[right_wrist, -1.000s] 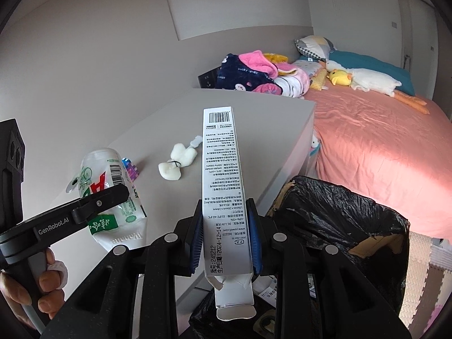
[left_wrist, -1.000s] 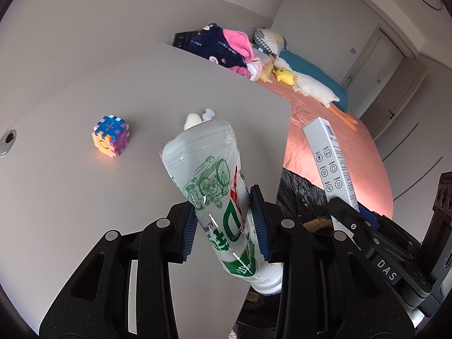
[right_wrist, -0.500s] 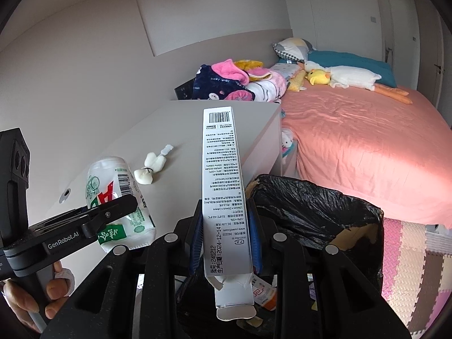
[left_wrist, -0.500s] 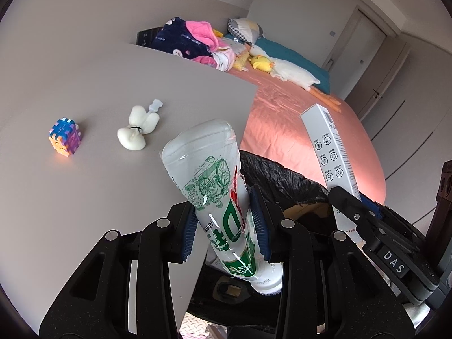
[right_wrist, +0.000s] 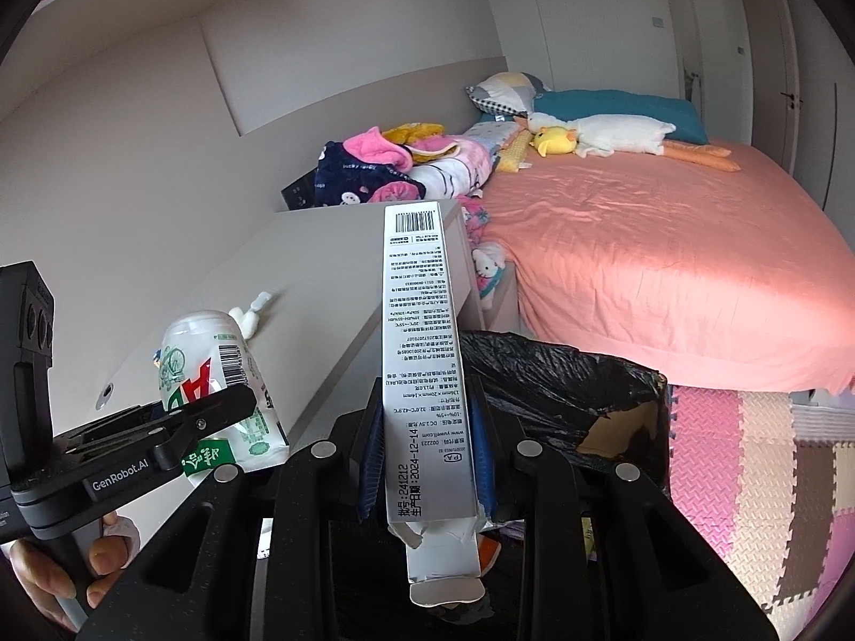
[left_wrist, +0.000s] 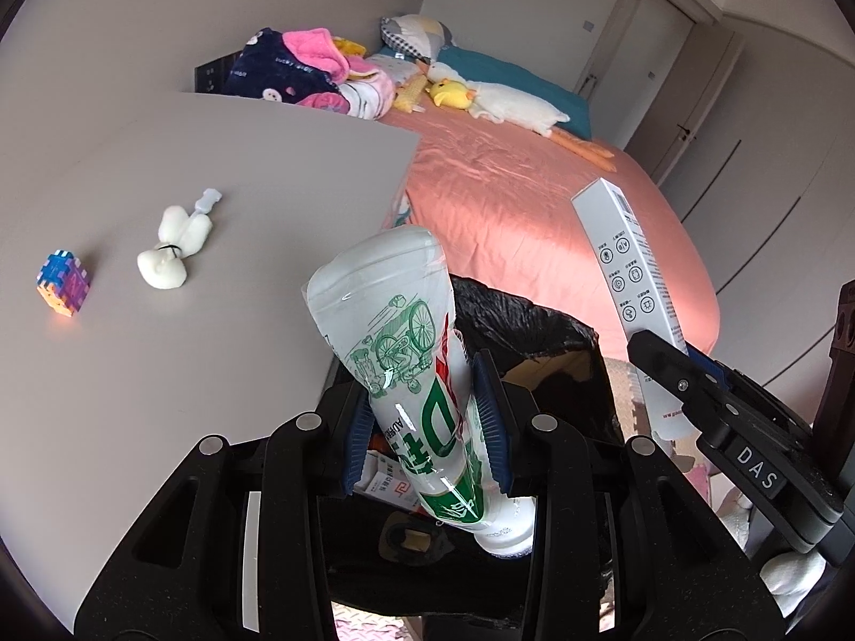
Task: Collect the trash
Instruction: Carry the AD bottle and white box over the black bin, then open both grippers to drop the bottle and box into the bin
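bed: huge pink thing filling the far right, edges cut off by the lens; plush goose and a little yellow duck lying at the far end by the pillows
table: grey top on the left, its near edge hidden behind the left gripper's frame
clothes pile: navy and pink stuff heaped past the table's far edge, can't make out single items
trash bin: cardboard box lined with a black bag, sitting between table and bed, right below both grippers; some packaging inside, mostly hidden, can't really tell what
left gripper: blue pads clamped on the plastic bottle, crushed, white with green print; held tilted above the bin's left side, its lower end hiding the bin bottom
right gripper: pads squeezed onto the long white box, upright, torn flap hanging at the near end, held over the bin
hand: fingers on the left gripper's handle, bottom left, cut off
white toy: lying on the table, far from the bin
puzzle cube: colourful, left of the white toy
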`<action>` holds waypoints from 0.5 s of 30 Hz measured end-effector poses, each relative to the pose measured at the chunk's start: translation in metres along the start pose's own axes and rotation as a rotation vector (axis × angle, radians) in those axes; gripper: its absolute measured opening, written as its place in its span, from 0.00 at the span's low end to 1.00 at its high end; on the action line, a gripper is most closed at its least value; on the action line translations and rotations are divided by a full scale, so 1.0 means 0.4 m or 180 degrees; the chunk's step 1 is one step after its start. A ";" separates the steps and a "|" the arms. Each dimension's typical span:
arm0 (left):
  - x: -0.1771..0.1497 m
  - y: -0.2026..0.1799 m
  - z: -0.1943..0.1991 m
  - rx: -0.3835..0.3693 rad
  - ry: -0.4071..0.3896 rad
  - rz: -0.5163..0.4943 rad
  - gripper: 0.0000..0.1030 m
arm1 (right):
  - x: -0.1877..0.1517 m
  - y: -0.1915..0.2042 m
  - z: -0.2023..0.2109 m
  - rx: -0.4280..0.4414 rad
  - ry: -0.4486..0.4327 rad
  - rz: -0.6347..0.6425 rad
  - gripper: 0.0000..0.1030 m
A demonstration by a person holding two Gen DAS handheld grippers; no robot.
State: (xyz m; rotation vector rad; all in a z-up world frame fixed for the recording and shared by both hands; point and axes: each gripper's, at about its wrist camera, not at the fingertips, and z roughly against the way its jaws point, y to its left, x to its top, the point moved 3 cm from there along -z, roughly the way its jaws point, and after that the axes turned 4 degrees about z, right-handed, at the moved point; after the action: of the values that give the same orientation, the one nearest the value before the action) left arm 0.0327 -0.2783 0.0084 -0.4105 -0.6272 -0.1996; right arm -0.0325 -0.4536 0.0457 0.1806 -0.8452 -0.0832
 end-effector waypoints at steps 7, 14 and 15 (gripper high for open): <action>-0.006 -0.056 -0.041 -0.0073 0.0138 -0.0168 0.34 | -0.001 -0.061 0.019 -0.0132 -0.0016 -0.0126 0.29; -0.004 -0.103 -0.079 -0.0113 0.0255 -0.0347 0.34 | 0.006 -0.098 0.019 -0.0229 -0.0014 -0.0204 0.29; -0.005 -0.106 -0.082 -0.0113 0.0267 -0.0364 0.34 | 0.007 -0.101 0.018 -0.0239 -0.0012 -0.0207 0.29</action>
State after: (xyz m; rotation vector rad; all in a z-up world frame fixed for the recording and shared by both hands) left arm 0.0358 -0.3305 -0.0037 -0.3986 -0.5656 -0.3356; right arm -0.0360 -0.4948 0.0448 0.1375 -0.8388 -0.1762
